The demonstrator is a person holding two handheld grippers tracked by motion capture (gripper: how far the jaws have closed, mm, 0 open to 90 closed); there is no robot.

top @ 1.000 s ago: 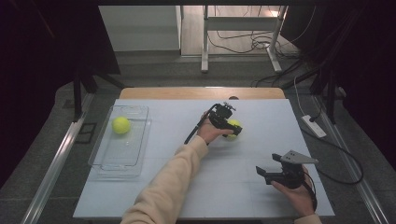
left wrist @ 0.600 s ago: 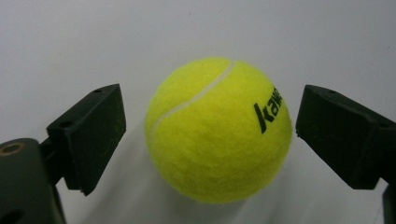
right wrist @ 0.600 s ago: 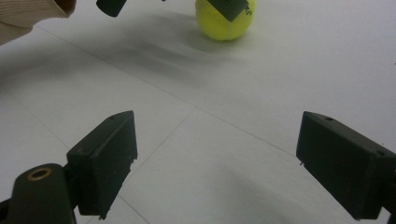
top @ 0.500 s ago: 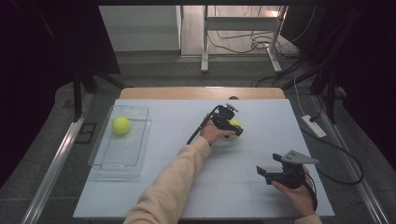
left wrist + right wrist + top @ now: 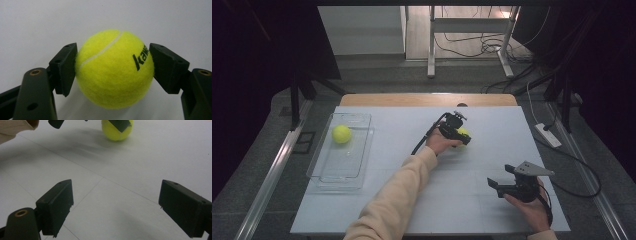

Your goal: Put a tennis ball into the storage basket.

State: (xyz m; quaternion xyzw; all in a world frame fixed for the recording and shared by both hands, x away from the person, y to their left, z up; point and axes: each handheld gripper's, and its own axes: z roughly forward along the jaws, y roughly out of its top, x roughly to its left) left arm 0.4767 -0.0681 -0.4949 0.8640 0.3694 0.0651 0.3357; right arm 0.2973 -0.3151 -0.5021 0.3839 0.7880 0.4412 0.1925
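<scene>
Clamping a tennis ball (image 5: 114, 68) at frame centre, the left gripper (image 5: 113, 67) has just closed its jaws on it; right gripper (image 5: 115, 207) gapes empty. The off-centre grip could let it squirt free.

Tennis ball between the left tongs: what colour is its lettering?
Black, on the yellow-green tennis ball; the left gripper view shows it best.
</scene>
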